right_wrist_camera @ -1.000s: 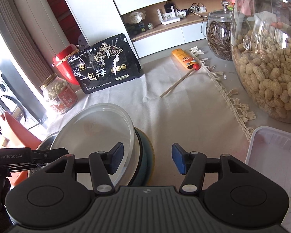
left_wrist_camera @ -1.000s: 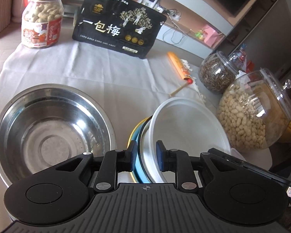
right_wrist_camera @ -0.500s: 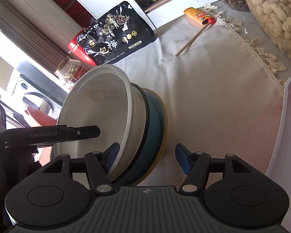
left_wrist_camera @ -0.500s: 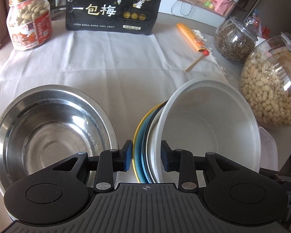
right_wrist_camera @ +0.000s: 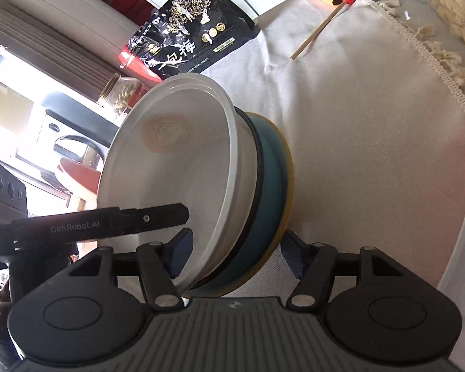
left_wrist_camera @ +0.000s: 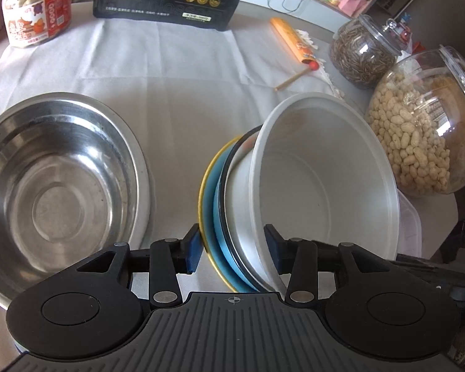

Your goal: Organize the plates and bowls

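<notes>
Jaws of our left gripper [left_wrist_camera: 232, 249] had just been opening, half-spread astride the tilted stack: smooth white plastic bowl [left_wrist_camera: 322, 186], black-rimmed dish, blue plate [left_wrist_camera: 210, 217] with yellow rim; pads seemingly off it. Our right gripper [right_wrist_camera: 235, 252] also straddled the stack, half-spread, touching unclear. Left of the stack sat a shiny steel basin [left_wrist_camera: 55, 183]; right, a peanut jar [left_wrist_camera: 424, 130].

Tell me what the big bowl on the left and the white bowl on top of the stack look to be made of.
Big bowl: metal, probably stainless steel; polished grey, mirror-like reflections, ringed flat base.
White bowl: seems thin plastic, possibly disposable; matte, slightly translucent, with a rolled stepped rim. A faint orange patch shows through its base in the right wrist view.
</notes>
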`<action>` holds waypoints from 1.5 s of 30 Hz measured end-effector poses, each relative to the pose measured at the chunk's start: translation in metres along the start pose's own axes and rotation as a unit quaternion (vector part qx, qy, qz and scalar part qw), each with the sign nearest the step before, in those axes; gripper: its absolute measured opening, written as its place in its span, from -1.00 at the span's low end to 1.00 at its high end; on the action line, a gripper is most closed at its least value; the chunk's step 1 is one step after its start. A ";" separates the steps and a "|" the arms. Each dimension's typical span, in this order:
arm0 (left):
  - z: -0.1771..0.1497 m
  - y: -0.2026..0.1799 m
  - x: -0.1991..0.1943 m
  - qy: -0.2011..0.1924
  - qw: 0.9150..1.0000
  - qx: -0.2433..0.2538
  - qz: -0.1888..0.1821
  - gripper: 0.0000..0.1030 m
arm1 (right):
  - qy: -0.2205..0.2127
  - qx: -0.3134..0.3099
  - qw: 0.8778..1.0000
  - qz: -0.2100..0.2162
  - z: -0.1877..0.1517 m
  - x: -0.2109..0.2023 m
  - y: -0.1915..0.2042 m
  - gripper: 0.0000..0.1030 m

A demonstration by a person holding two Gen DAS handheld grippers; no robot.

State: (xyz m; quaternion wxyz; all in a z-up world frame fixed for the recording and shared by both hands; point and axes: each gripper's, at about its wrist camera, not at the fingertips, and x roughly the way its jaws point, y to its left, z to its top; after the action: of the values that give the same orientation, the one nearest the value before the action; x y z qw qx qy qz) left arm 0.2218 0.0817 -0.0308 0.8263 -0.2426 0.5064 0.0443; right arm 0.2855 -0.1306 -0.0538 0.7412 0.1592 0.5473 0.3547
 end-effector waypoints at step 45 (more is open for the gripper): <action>-0.007 0.001 -0.019 -0.047 0.998 0.017 -0.027 -0.11 | -0.111 -0.081 0.984 -0.111 -0.002 -0.027 0.014 0.26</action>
State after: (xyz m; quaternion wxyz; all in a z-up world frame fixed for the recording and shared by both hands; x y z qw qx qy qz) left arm 0.2065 0.0821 -0.0177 0.8542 -0.2393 0.4609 0.0247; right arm 0.2750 -0.1402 -0.0272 0.8426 0.0757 0.4451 0.2935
